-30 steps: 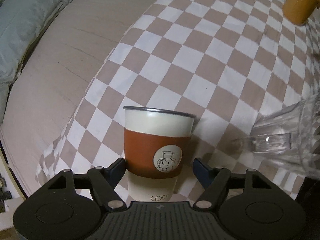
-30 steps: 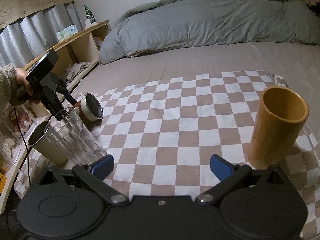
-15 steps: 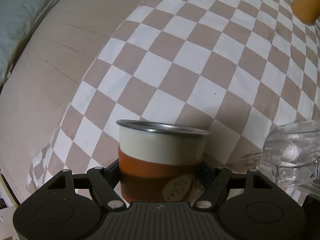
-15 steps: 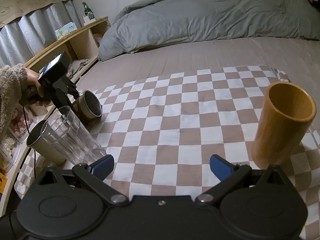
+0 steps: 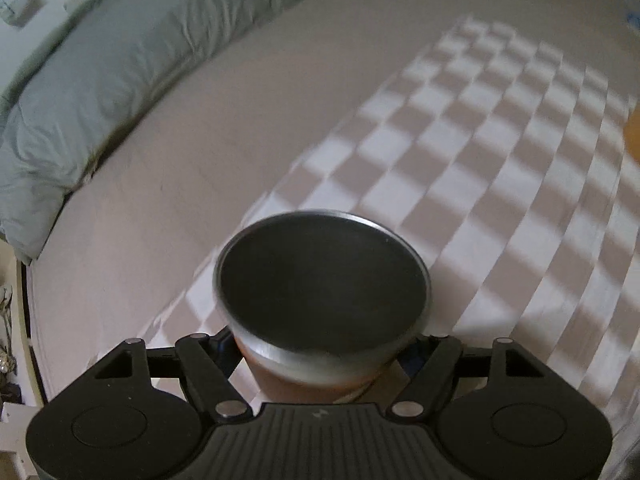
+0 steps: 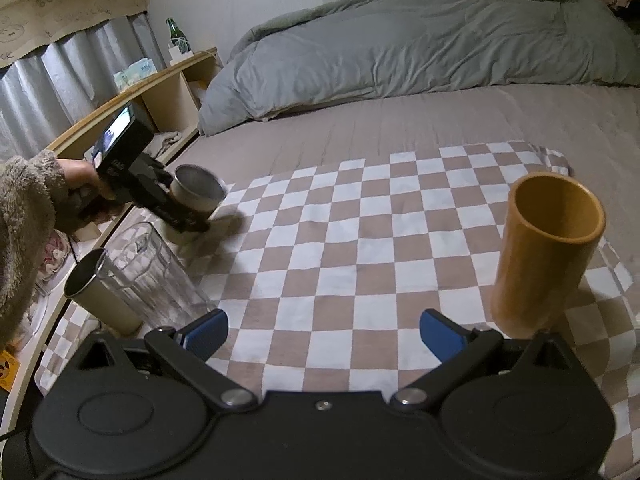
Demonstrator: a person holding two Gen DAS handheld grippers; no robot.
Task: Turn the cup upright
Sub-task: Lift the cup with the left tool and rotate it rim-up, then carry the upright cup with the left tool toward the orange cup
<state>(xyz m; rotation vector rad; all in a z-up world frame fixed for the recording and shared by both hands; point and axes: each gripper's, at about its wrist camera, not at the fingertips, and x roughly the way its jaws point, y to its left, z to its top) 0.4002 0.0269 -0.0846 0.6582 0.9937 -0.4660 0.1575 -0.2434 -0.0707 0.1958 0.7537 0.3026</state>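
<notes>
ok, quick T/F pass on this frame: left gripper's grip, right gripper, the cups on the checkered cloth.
1. The left gripper is shut on the brown-sleeved steel cup. True.
2. The right gripper holds the yellow tumbler. False: its jaws are open and empty; the tumbler stands beside it, to its right.
3. The clear glass stands on the checkered cloth. True.
4. The yellow tumbler lies on its side. False: it stands mouth up.
5. The held cup's mouth faces straight down at the cloth. False: its open mouth faces up and away from the gripper.
</notes>
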